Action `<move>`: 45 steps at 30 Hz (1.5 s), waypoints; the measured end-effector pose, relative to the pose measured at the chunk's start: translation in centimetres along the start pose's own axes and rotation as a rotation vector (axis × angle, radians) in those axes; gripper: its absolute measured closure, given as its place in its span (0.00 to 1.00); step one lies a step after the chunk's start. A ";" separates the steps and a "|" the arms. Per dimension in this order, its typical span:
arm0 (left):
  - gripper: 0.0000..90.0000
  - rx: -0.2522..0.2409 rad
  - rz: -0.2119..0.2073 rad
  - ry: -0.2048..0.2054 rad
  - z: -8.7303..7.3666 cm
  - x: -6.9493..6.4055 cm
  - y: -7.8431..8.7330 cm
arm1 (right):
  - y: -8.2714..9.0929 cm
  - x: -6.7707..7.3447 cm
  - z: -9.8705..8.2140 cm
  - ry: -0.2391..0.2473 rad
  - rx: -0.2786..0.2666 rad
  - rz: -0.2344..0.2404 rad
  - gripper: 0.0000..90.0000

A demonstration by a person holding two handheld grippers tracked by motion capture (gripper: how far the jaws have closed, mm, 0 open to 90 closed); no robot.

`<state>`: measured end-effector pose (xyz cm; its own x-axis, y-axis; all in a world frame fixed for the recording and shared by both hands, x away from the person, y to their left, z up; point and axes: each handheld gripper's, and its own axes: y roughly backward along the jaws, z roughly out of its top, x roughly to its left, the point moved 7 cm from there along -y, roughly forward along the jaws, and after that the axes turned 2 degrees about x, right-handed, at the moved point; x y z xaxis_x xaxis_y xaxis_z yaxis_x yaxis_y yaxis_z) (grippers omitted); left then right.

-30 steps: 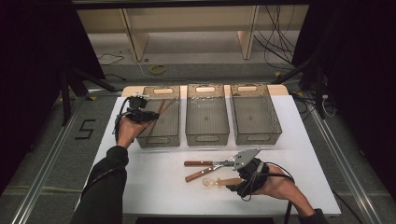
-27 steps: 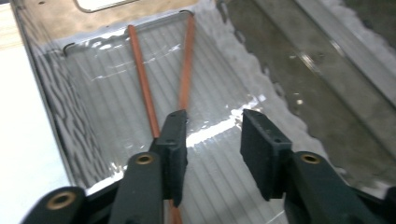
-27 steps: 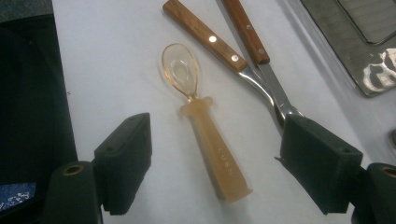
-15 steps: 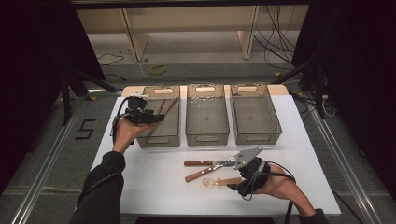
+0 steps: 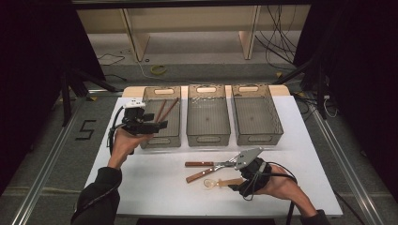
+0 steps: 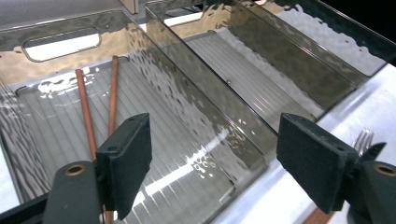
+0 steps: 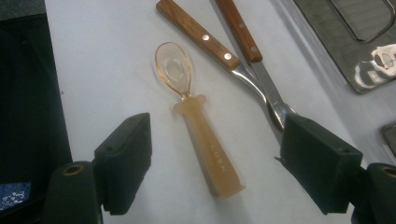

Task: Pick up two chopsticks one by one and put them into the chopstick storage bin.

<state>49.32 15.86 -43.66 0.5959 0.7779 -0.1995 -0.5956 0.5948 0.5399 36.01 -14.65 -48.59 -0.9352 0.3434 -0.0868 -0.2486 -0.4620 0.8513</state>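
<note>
Two chopsticks [image 5: 165,109] already lie in the leftmost bin [image 5: 149,142], upper left of the high view, and the left gripper [image 5: 155,125] has just been opening, jaws wide with nothing between them. Looks like sorting cutlery. Right gripper [image 5: 237,177], lower right, gapes around the translucent spoon [image 7: 198,126], not touching; next it should pinch that handle.

Left gripper [image 5: 157,125] jaws have just been opening; I see nothing between them now. The chopsticks [image 5: 164,109] it carried a second ago now lie in the left bin [image 5: 162,140], leaning toward its far end. My left hand [image 5: 126,140] has pulled back off the bin toward its near-left corner.
</note>
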 end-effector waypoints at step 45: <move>0.21 -0.066 -0.094 -0.082 -7.7 -6.3 2.2 | -2.7 -0.3 0.0 0.056 0.137 0.043 0.35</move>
<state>40.09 13.82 -47.54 0.6913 0.7004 -0.1775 -0.5676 0.6784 0.4664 36.94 -13.50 -50.89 -0.9579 0.2773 -0.0739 -0.1744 -0.3581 0.9172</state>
